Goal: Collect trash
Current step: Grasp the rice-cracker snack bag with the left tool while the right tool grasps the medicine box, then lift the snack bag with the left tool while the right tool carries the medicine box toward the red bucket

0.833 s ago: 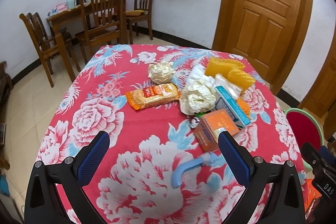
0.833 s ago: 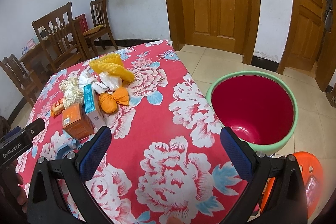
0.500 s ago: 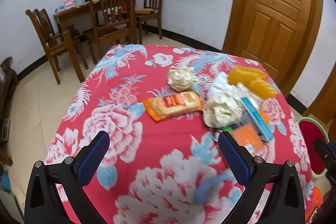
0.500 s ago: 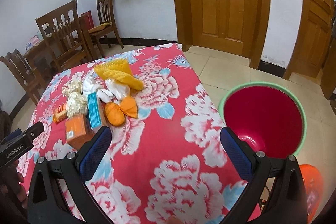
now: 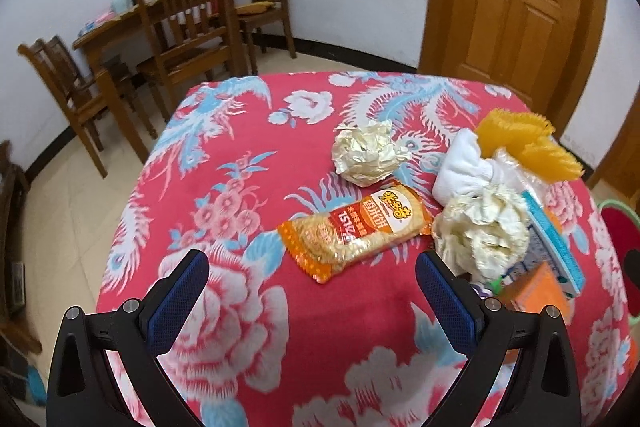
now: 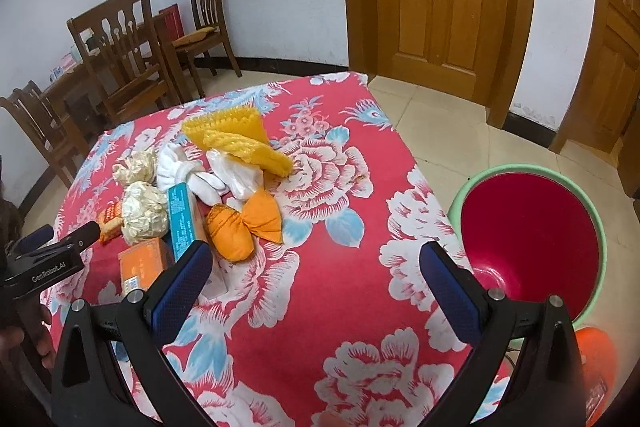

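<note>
Worktop: a table under a red cloth with large white and blue flowers; it carries all the trash seen here.
Bin: a round bucket, green outside and red inside, on the floor just off the worktop's right edge. What shows of its inside is bare, so nothing looks collected yet.
Progress: judged at the very start; every piece is on the cloth and neither gripper holds anything.
Trash pile: bunched at the middle and far side of the worktop, most pieces touching or overlapping.
Yellow mesh: the largest piece, at the far end of the pile.
White cloth: a soft bundle beside the mesh.
Snack packet: orange wrapper, flat, straight ahead of the left gripper.
Paper balls: two crumpled ones, one behind the packet, one to its right.
Blue box: long and thin, among the pile.
Orange box: at the near end of the pile.
Orange pouch: a knotted bundle nearest the right gripper.
Left gripper: fingers wide apart and empty, above the cloth, aimed at the packet.
Right gripper: fingers wide apart and empty, above bare cloth between pile and bin.
Left to do: pick up every piece and drop it in the bin.
</note>
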Demonstrator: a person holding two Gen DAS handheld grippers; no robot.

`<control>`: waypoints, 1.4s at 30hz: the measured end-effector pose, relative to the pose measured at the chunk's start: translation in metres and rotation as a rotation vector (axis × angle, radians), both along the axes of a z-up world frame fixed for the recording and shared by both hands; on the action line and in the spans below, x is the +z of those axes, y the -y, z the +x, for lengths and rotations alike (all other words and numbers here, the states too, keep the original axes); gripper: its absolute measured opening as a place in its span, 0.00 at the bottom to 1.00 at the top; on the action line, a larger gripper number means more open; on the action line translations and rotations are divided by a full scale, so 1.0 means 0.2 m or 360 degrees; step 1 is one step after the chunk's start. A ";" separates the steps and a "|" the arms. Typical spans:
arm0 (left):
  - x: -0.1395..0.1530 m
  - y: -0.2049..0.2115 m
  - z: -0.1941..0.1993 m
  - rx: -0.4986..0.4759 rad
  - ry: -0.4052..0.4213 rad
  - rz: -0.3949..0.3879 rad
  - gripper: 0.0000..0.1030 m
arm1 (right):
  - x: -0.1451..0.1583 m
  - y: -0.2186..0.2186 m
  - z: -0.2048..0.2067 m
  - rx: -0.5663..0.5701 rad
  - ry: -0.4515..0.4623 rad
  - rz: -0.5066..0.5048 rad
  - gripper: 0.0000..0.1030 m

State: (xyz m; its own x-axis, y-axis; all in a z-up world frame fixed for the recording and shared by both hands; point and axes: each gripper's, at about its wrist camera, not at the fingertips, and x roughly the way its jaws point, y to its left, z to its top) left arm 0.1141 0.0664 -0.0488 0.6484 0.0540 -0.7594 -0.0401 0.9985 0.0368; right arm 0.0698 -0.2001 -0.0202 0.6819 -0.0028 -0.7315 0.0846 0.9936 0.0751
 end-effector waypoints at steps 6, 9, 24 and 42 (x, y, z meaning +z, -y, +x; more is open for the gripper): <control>-0.06 0.02 0.10 -0.0149 -0.0047 0.0018 1.00 | -0.03 -0.03 0.03 -0.0007 -0.0032 0.0001 0.99; -0.08 0.03 0.14 -0.0221 -0.0078 0.0011 0.99 | -0.03 -0.04 0.04 -0.0017 -0.0044 0.0003 0.99; -0.16 0.03 0.18 -0.0414 -0.0117 -0.0106 0.66 | -0.03 -0.16 0.02 -0.0002 -0.0043 0.0019 0.98; -0.01 -0.13 -0.03 -0.0255 0.0001 -0.0382 0.65 | -0.08 -0.34 0.06 0.0270 -0.0101 0.0126 0.44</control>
State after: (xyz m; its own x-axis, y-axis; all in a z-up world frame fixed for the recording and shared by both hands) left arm 0.1073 0.0932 -0.0511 0.6345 -0.2303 -0.7378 0.1188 0.9723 -0.2014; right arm 0.0817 -0.1322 -0.0364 0.6200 0.1675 -0.7665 -0.0766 0.9852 0.1533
